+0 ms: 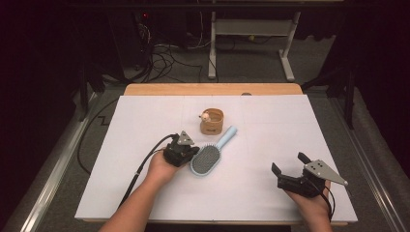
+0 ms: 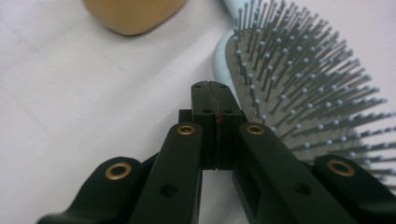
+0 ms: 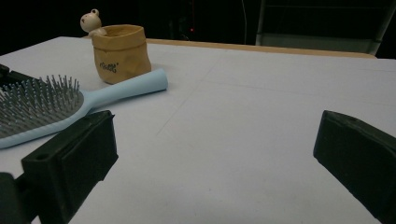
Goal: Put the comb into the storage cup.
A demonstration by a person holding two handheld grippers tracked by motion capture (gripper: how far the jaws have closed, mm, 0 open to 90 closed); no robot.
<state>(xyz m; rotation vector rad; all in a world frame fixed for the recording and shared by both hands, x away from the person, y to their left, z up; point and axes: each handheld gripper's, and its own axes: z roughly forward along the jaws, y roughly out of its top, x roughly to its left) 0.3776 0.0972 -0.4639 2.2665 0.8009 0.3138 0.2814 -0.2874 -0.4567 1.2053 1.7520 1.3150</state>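
Lying flat on the counter (image 1: 145,193), bristles up: pale blue hairbrush (image 1: 209,157), handle toward a tan pouch (image 1: 212,121); not yet lifted or gripped; left gripper (image 2: 212,95) pressed closed, empty, tips at the brush head's rim, seemingly to nudge it; right gripper (image 1: 288,164) gaping wide, empty, well apart; moving the brush looks barely begun.

A tan pot (image 1: 212,122) with a small figure stands on the white table (image 1: 270,130).
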